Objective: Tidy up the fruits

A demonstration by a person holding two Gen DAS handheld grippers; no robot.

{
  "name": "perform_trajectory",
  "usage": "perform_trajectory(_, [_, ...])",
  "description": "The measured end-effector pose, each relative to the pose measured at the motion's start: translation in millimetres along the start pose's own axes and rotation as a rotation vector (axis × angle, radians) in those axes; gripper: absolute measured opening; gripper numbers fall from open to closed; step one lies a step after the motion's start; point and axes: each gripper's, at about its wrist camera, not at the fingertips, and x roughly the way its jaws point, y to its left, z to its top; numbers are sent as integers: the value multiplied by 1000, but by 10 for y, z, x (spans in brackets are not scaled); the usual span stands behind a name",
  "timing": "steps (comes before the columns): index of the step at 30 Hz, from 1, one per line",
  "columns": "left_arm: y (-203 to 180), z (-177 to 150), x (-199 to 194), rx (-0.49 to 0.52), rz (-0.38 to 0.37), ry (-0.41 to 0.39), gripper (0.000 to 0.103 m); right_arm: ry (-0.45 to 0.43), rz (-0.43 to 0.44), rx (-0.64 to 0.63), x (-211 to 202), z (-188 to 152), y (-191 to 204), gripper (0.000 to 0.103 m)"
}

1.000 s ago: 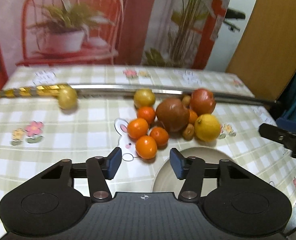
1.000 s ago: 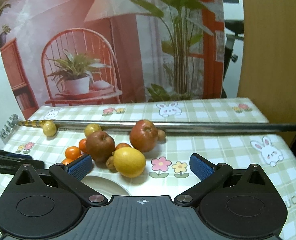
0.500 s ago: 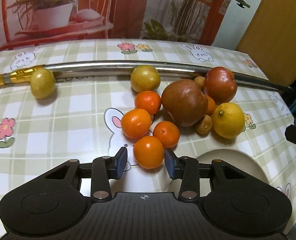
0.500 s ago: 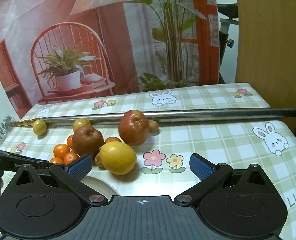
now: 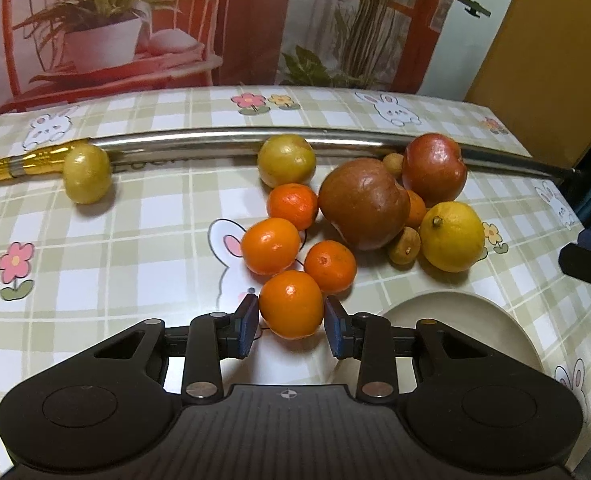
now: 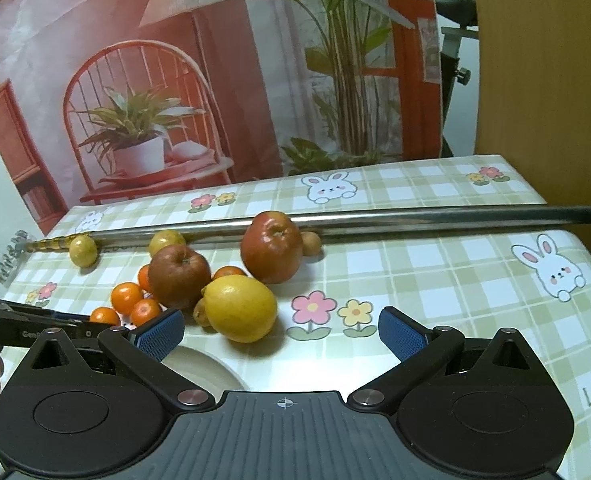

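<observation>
Behind the work area hangs a printed backdrop (image 6: 215, 80) of a red chair and potted plants, with a plain wooden panel (image 6: 535, 80) to the right. Below it a table under a checked cloth (image 5: 95, 240) with rabbits and flowers carries everything. A long metal rod (image 5: 215, 142) lies across the far side and appears to act as a stop: several fruits rest against it.

A pale plate (image 5: 475, 320) sits at the near edge, bare where visible, and is judged to be the destination for the fruit.

The fruit is heaped between rod and plate: two apples (image 5: 363, 204), a lemon (image 5: 451, 236), two yellow-green round fruits (image 5: 286, 160), several small oranges and a few small brown fruits (image 5: 404, 245).

The left gripper (image 5: 291, 326) has its blue pads on either side of the nearest orange (image 5: 291, 304). The left pad touches or all but touches the skin; the right shows a thin gap, so the fingers are closing around it, not clamped. The fruit sits centred between the tips, touching a neighbouring orange (image 5: 330, 266) behind.

The right gripper (image 6: 281, 330) hangs with fingers spread wide and nothing between them, with the lemon just ahead, left of centre.
</observation>
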Motion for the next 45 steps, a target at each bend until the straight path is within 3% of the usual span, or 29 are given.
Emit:
perform_trajectory(6, [149, -79, -316, -40, 4, -37, 37, 14, 42, -50, 30, -38, 150, 103])
perform_trajectory(10, [259, -208, -562, -55, 45, -56, 37, 39, 119, -95, 92, -97, 360, 103])
perform_trajectory(21, [592, -661, -1187, -110, 111, -117, 37, 147, 363, -354, 227, -400, 1397, 102])
perform_trajectory(38, [822, -1120, -1545, -166, 101, -194, 37, 242, 446, -681, 263, -733, 2222, 92])
perform_trajectory(42, [871, -1165, -1577, -186, 98, -204, 38, 269, 448, -759, 338, -813, 2362, 81])
perform_trajectory(45, [897, -1180, -1588, -194, 98, -210, 37, 279, 429, -799, 390, -863, 2427, 78])
